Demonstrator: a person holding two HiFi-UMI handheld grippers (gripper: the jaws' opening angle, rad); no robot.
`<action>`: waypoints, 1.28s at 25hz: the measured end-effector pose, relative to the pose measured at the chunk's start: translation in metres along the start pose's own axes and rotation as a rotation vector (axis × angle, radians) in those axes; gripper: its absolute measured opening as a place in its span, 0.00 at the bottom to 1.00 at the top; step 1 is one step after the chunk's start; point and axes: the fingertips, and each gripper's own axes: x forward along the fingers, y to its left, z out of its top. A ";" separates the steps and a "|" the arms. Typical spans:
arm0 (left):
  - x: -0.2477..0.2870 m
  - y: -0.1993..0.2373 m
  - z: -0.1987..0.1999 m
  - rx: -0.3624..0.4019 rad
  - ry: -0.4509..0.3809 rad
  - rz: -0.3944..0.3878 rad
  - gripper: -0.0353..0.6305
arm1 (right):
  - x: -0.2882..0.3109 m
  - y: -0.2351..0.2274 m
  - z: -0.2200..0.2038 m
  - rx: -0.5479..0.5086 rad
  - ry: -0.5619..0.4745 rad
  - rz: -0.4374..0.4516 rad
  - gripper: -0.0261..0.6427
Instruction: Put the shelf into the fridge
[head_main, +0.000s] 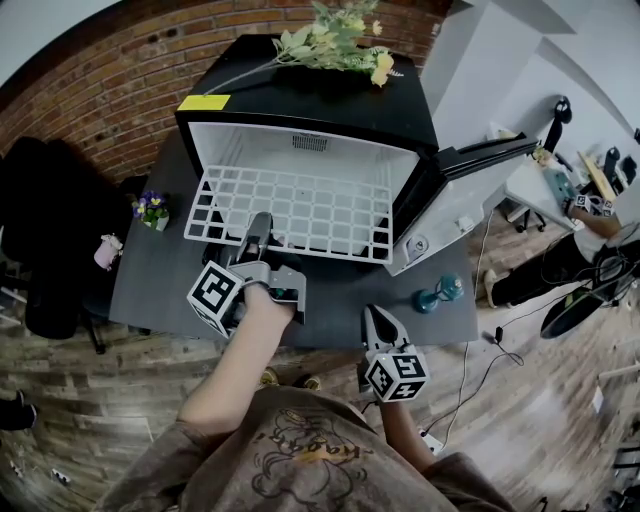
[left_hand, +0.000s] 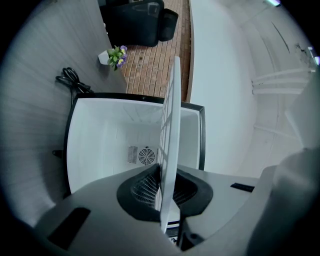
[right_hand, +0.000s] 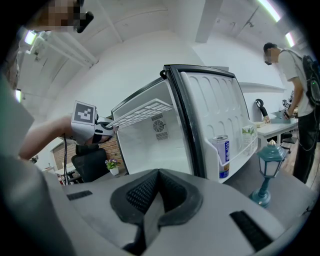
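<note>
A black mini fridge stands open on a dark table, its white inside empty with a fan grille at the back. A white wire shelf lies flat across the fridge mouth, its front edge sticking out. My left gripper is shut on that front edge; in the left gripper view the shelf runs edge-on between the jaws. My right gripper hovers lower right, apart from the shelf, shut with nothing in it. In the right gripper view the shelf sits high in the fridge.
The fridge door swings open to the right, with a can in its rack. A teal lamp ornament stands on the table near the door. A small flower pot sits left, and a flower sprig lies on the fridge. A person stands far right.
</note>
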 end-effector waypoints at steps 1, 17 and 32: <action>0.001 0.000 0.000 0.003 -0.002 0.001 0.13 | 0.000 0.000 0.000 0.001 0.000 0.000 0.03; 0.007 0.002 -0.002 -0.002 -0.021 -0.006 0.13 | 0.001 -0.007 0.001 -0.001 0.002 -0.001 0.03; 0.012 0.001 0.000 -0.008 -0.041 0.000 0.12 | 0.002 -0.005 0.000 -0.004 0.003 0.009 0.03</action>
